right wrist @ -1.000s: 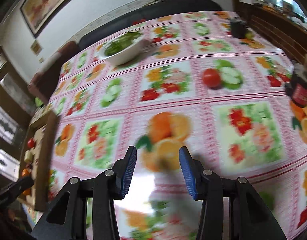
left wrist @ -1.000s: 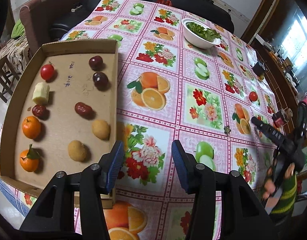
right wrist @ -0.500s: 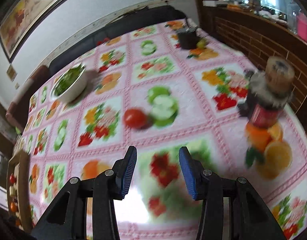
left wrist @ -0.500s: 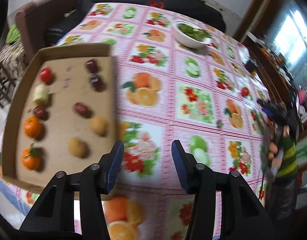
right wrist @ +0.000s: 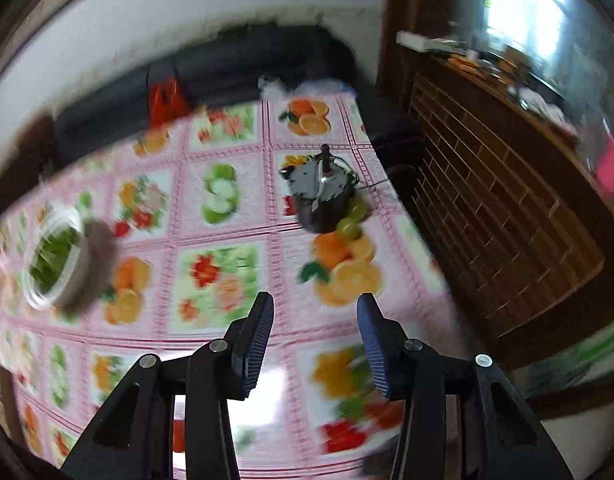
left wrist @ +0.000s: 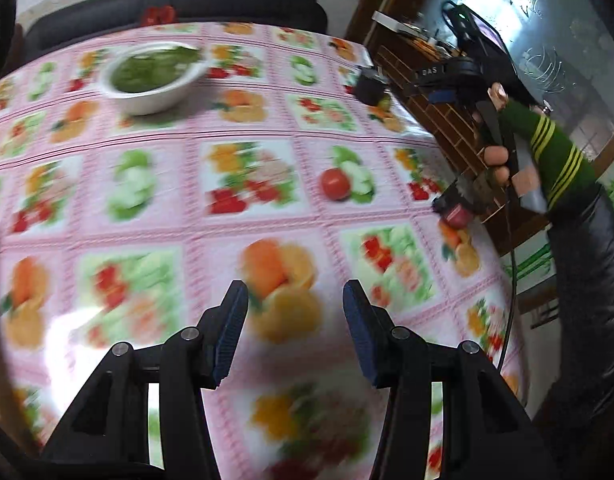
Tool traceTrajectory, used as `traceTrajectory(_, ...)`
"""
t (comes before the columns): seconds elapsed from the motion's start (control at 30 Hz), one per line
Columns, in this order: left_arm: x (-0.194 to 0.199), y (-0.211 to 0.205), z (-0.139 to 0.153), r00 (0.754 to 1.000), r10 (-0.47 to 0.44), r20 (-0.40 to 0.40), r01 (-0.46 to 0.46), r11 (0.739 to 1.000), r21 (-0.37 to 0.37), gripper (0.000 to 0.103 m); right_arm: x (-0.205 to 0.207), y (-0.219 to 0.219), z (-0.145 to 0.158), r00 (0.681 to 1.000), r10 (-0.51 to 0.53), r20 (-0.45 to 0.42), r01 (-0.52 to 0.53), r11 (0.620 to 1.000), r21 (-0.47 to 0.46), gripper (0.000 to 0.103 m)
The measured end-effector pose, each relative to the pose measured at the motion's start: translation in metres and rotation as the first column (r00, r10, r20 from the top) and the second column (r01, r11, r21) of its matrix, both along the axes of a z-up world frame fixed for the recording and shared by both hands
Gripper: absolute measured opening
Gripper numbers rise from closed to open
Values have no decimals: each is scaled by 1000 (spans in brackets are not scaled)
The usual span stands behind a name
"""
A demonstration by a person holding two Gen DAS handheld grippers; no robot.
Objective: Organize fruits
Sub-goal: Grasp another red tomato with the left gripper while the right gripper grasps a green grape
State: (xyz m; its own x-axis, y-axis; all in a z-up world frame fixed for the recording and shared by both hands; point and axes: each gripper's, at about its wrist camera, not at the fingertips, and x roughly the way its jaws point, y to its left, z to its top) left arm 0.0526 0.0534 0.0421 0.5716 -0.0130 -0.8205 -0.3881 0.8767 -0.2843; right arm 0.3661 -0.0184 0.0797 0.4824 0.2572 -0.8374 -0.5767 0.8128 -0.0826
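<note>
Blurring tablecloth (left wrist: 155,216), tomato (left wrist: 335,183) soft-edged, both tongs (left wrist: 295,336) (right wrist: 315,340) parted, empty.

The only lettering that could be read was "DAS", in pale capitals on the dark body of the right gripper (left wrist: 447,76), seen from the left wrist view where a hand held it off the far right edge of the table. The red label on the small jar (left wrist: 457,214) near that edge was too blurred to read. Nothing legible appeared in the right wrist view.
</note>
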Motion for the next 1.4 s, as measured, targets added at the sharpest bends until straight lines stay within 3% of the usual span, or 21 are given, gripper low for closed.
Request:
traceTrajectory(0.17, 55, -9, -19, 999, -47, 8, 47, 997, -61, 47, 43, 2, -22, 995, 68, -69, -75, 992, -102, 42)
traceTrajectory(0.3, 80, -11, -26, 999, -36, -3, 36, 998, -51, 47, 64, 1, -42, 980, 102, -172, -119, 989, -91, 42)
traceTrajectory(0.4, 94, -6, -30, 1000, -11, -13, 11, 999, -45, 47, 74, 5, -47, 979, 119, -169, -140, 983, -122, 47)
traceTrajectory(0.63, 119, -3, -44, 999, 16, -35, -16, 1000, -12, 47, 92, 14, -61, 970, 128, -208, -154, 981, -114, 42)
traceTrajectory(0.93, 125, -1, -53, 999, 21, -30, -22, 1000, -8, 47, 110, 31, -73, 971, 118, -209, -147, 981, -130, 40)
traceTrajectory(0.97, 126, -1, -53, 999, 24, -29, -24, 1000, -3, 44, 111, 32, -78, 973, 111, -202, -142, 979, -146, 40)
traceTrajectory(1.0, 127, 0, -54, 999, 28, -30, -28, 1000, 7, 33, 112, 32, -79, 975, 109, -192, -137, 981, -140, 40)
traceTrajectory(1.07, 127, 2, -54, 1000, 19, -24, -19, 1000, 3, 32, 112, 34, -79, 982, 108, -153, -129, 983, -133, 21)
traceTrajectory(1.13, 123, 4, -55, 1000, 18, -23, -18, 1000, 18, 32, 111, 34, -80, 982, 116, -149, -137, 980, -143, 21)
traceTrajectory(1.3, 101, 13, -50, 999, 32, -24, -31, 999, 12, 32, 84, 28, -53, 978, 180, -106, -197, 964, -181, 21)
traceTrajectory(1.4, 83, 19, -41, 998, 55, -33, -55, 998, 14, 32, 56, 27, -24, 970, 243, -27, -243, 946, -213, 21)
